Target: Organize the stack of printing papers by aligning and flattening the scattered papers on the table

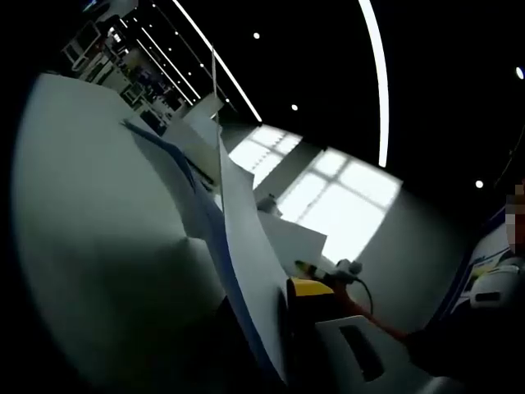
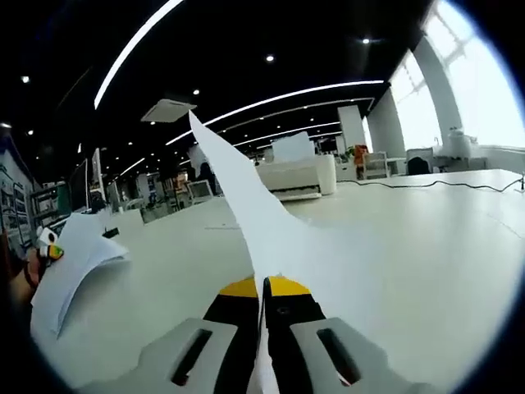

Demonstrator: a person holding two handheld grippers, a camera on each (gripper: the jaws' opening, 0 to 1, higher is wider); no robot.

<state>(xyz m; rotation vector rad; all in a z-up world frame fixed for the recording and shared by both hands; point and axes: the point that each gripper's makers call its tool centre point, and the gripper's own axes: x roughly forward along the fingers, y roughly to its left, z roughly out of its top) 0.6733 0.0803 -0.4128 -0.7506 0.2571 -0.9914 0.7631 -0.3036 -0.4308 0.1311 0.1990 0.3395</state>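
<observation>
Paper point(image 2: 246, 193) is rising straight out from between the right gripper's point(image 2: 264, 289) yellow-tipped jaws, which are pressing together on its lower edge with only a thin slit between them. In the right gripper view the sheet is standing on edge and tapering to a point above and left of the jaws, so its long axis is running up and away from the gripper, off the white table point(image 2: 410, 238) beneath. That is the relation the coming move seems to turn on: the sheet is being held by one end, with its free end farthest from the fingers, and it would have to come down flat and square with the others.

Further left in that view, a second bunch of papers point(image 2: 78, 250) is sagging over the table near the left gripper point(image 2: 47, 244), of which only a small part is showing at the edge; whether its jaws are clamping those sheets or merely lying beside them I cannot tell.

In the left gripper view, papers point(image 1: 238, 246) are curving upward close to the lens, hiding that gripper's own jaws. Beyond them the right gripper is showing its yellow tip point(image 1: 310, 286). The table point(image 1: 98, 213) looks grey and dim. How many sheets are in each bunch is too hard to make out.
</observation>
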